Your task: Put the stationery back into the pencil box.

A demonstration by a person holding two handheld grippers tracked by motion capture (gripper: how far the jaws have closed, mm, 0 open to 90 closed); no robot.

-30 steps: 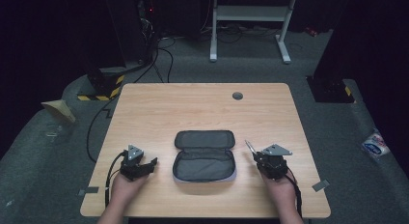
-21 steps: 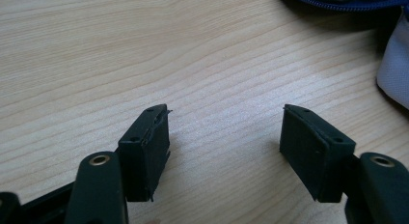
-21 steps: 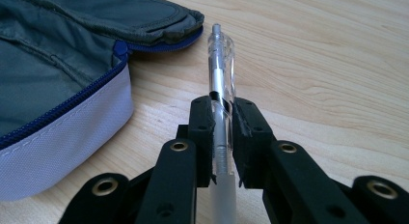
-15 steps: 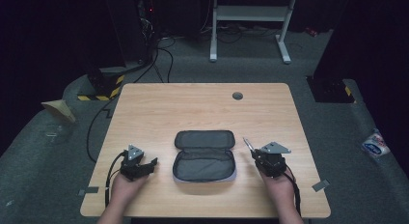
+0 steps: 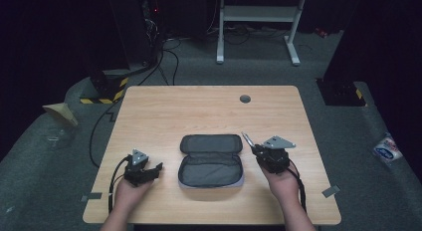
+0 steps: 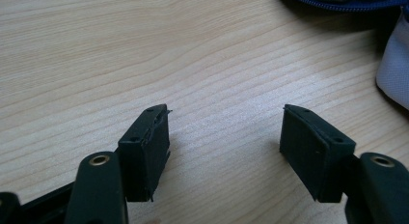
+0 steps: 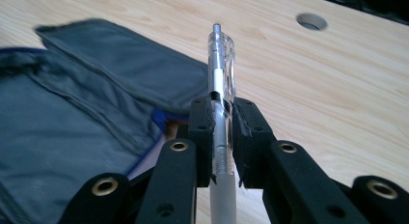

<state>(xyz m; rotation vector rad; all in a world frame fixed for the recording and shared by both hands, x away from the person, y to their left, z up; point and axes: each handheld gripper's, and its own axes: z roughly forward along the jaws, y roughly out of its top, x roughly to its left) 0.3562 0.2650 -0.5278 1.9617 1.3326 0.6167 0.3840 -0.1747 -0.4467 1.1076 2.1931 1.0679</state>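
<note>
Clear plastic ballpoint pen (image 7: 222, 74), clamped between the jaws of the right gripper (image 7: 223, 132) and projecting forward past them, beside the right edge of the open dark grey fabric zip case (image 5: 211, 160). Case lying flat at the near centre of the light wooden table (image 5: 209, 111), lid folded away from the person. Left gripper (image 6: 224, 137) with jaws spread wide and nothing between them, resting low over bare tabletop left of the case. Round cable hole (image 5: 245, 98) near the table's far edge.
</note>
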